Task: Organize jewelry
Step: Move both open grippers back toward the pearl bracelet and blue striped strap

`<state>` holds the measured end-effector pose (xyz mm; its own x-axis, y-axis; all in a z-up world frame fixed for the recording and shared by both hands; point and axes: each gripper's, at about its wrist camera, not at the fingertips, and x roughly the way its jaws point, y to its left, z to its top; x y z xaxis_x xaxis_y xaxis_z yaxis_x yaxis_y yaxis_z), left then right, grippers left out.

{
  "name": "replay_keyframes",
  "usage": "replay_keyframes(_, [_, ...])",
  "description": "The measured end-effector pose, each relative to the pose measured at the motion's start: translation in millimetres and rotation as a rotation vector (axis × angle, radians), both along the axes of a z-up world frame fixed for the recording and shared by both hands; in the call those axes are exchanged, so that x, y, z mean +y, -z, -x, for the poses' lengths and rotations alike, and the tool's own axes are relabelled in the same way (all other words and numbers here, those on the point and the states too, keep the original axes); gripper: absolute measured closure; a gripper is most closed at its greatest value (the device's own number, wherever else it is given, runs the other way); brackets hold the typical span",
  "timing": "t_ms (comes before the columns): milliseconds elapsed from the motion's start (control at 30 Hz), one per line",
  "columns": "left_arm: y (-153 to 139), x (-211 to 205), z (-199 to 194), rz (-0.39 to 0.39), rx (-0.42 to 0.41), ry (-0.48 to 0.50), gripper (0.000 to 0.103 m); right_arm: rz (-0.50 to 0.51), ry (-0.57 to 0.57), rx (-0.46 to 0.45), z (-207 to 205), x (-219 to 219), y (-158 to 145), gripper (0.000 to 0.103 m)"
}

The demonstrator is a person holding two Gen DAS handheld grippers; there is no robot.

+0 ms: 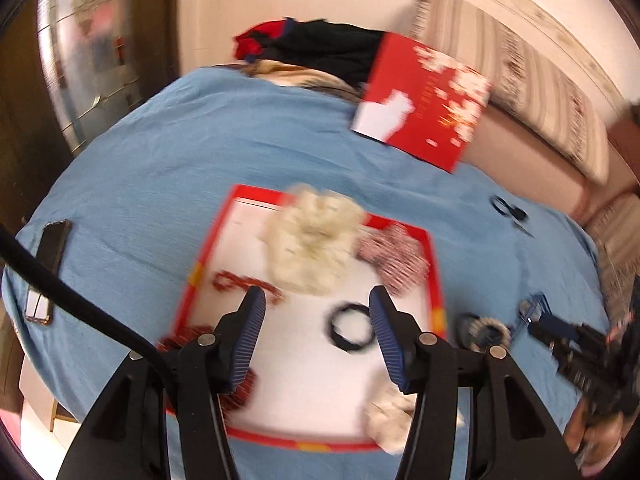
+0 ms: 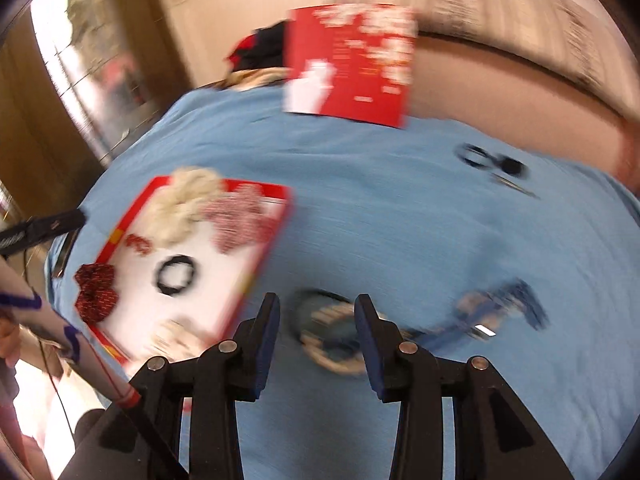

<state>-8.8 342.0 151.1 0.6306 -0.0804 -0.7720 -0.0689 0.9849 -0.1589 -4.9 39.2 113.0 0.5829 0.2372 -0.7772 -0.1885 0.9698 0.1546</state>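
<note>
A red-rimmed white box tray (image 1: 436,276) (image 2: 262,264) lies on the blue cloth. It holds a cream scrunchie (image 1: 316,236) (image 2: 182,204), a red-white checked bow (image 1: 394,258) (image 2: 240,220), a black hair ring (image 1: 350,326) (image 2: 175,275), a dark red scrunchie (image 2: 96,288) and red beads (image 1: 240,282). My left gripper (image 1: 316,304) is open and empty above the tray. My right gripper (image 2: 316,306) is open above a blue-and-cream ring (image 2: 332,336) (image 1: 486,330) on the cloth, right of the tray. A blue clip (image 2: 508,312) lies further right.
The red box lid (image 1: 424,100) (image 2: 352,64) leans at the back. Black scissors (image 1: 510,210) (image 2: 492,168) lie at the far right. Two phones (image 1: 54,244) lie on the left edge. Dark clothes (image 1: 320,46) sit behind. Both views are motion-blurred.
</note>
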Motion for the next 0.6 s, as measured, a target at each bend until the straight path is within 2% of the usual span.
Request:
replay_keyframes(233, [11, -88, 11, -0.009, 0.024, 0.154, 0.050, -0.026, 0.179, 0.050, 36, -107, 13, 0.061])
replay_keyframes(467, [48, -153, -10, 0.081, 0.131, 0.243, 0.050, -0.061, 0.227, 0.063, 49, -141, 27, 0.061])
replay_keyframes(600, [71, -182, -28, 0.179, 0.212, 0.278, 0.050, -0.070, 0.223, 0.067, 47, -144, 37, 0.061])
